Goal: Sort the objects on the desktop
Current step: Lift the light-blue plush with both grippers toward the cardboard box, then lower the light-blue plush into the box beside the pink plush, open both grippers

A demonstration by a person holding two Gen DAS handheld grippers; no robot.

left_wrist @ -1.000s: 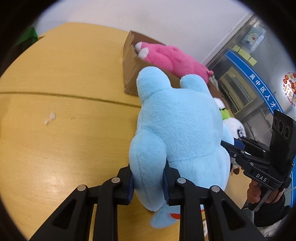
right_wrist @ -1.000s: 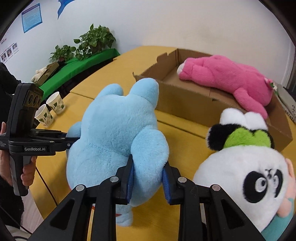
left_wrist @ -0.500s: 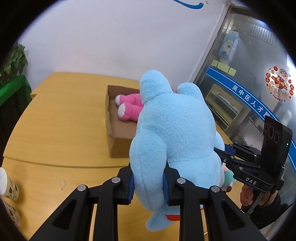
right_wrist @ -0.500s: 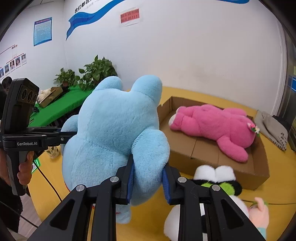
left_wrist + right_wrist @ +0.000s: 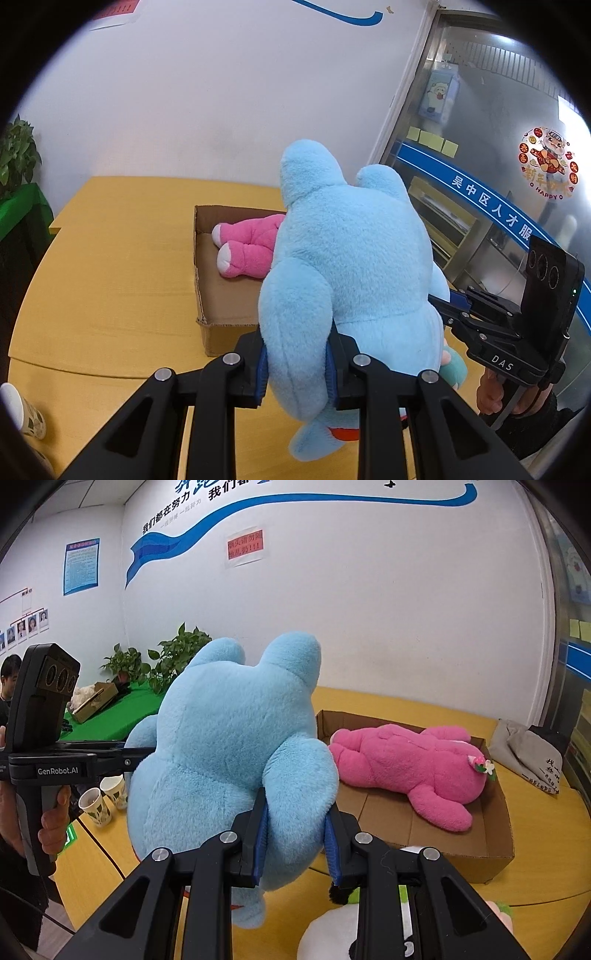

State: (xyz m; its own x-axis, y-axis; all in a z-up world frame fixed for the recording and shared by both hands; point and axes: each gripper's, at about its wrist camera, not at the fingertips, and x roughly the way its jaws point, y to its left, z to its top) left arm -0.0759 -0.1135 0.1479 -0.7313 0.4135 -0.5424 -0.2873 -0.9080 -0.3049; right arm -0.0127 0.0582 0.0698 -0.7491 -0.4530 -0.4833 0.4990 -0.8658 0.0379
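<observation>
A smooth yellow wooden table [image 5: 110,280] carries a shallow, open-topped cardboard box [image 5: 495,834] at its far side, with a fuzzy pink plush toy [image 5: 413,764] lying flat inside. Nearer, a big rounded blue plush toy [image 5: 229,746] with two stubby ears hangs above the table, one soft limb squeezed in the left gripper [image 5: 296,373] and another in the right gripper [image 5: 295,834]. Patterned paper cups [image 5: 103,801] stand at the left edge, and a white plush panda [image 5: 332,934] lies nearest.

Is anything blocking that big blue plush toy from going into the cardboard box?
Nothing visible stands between the blue plush toy and the cardboard box. A pink plush toy already lies across much of its floor.
</observation>
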